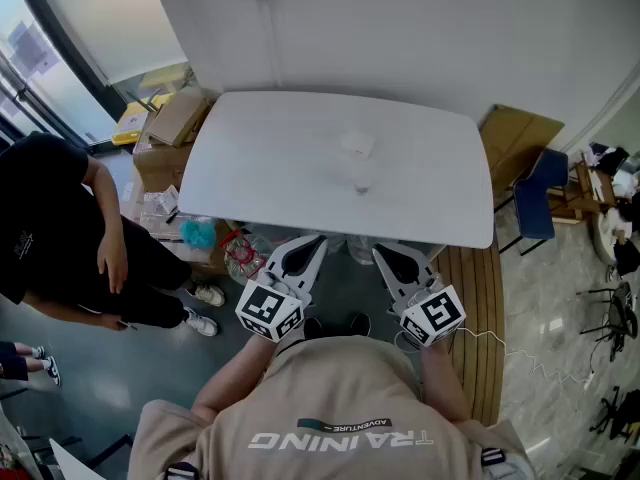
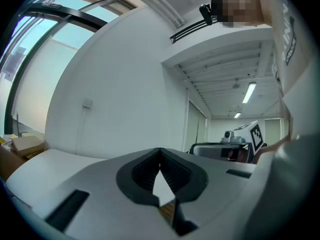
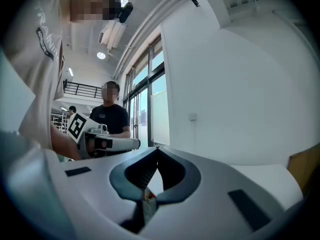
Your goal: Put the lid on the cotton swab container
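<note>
The cotton swab container [image 1: 361, 179] sits near the middle of the white table [image 1: 260, 158], slightly toward your near edge. It is a small, clear piece that looks to stand upright, its long axis vertical. It is so faint against the tabletop that you cannot tell whether its mouth is open. Just beyond it, toward the far edge, lies a pale, flattish piece [image 1: 357, 144] that may be the lid. It is too small and washed out to be sure, and the two appear close but apart. Both of your grippers are well short of them, held side by side below the table's near edge, in front of your chest. The left gripper [image 1: 321, 237] has its jaws clenched tip to tip on nothing, with only a narrow sliver open behind the ribbed dark pads. The right gripper [image 1: 377, 250] is the same, with its jaws pressed together at the tips and empty. Each carries a grey plastic body and a cube with square markers. A bystander in black [image 1: 50, 228] stands off the table's left edge, partly cut off by the frame. Cardboard boxes [image 1: 175, 118] crowd the floor by the far left corner, and a blue chair [image 1: 540, 198] stands past the right edge.
</note>
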`<move>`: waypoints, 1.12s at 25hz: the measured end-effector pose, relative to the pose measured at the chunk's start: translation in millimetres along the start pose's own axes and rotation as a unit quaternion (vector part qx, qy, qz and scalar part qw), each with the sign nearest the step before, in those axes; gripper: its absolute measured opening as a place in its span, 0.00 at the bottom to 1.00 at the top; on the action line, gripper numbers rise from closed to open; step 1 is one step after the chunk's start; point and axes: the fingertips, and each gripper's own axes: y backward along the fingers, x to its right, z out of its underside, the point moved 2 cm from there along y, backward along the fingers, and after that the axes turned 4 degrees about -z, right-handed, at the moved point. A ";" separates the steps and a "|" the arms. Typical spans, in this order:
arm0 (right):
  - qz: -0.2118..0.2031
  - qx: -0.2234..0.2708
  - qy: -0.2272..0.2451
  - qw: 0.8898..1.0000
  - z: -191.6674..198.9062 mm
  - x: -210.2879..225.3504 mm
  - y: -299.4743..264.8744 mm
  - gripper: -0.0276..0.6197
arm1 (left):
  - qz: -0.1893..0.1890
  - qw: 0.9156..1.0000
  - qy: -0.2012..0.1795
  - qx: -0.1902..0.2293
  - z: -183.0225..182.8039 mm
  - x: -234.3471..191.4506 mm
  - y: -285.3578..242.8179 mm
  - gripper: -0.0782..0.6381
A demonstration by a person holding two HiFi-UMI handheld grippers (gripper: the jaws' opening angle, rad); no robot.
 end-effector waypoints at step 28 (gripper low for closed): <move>0.064 -0.014 -0.016 0.998 7.5 5.5 -28.7 0.07 | 0.045 0.999 0.012 -0.013 1.4 -35.6 -2.2 0.13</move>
